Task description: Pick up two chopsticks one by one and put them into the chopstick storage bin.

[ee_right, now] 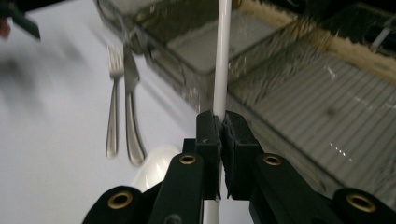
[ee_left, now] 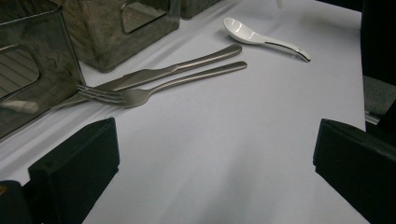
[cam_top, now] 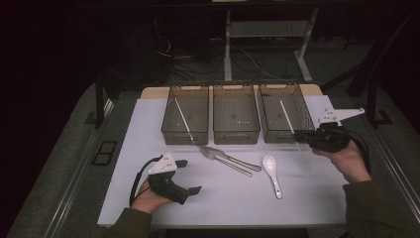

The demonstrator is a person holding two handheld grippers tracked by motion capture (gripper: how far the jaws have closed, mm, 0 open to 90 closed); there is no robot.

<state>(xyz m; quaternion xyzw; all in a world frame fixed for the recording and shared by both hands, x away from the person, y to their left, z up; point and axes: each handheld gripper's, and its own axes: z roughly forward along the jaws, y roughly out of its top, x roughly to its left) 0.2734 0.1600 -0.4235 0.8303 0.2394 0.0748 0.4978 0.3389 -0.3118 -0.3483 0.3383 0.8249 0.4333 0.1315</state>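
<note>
Right gripper view shows the right gripper with its jaws clamped on a thin white plastic chopstick, held above the near rim of the right-hand smoky clear bin by the desk's far right corner. Left gripper rests wide open, empty, near the desk's front edge.

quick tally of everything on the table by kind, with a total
clear bins: 3
white chopsticks: 2, one in the left bin, one held in the right tongs at the right bin's front
metal fork: 1
metal knife: 1
white spoon: 1
total: 8
</note>
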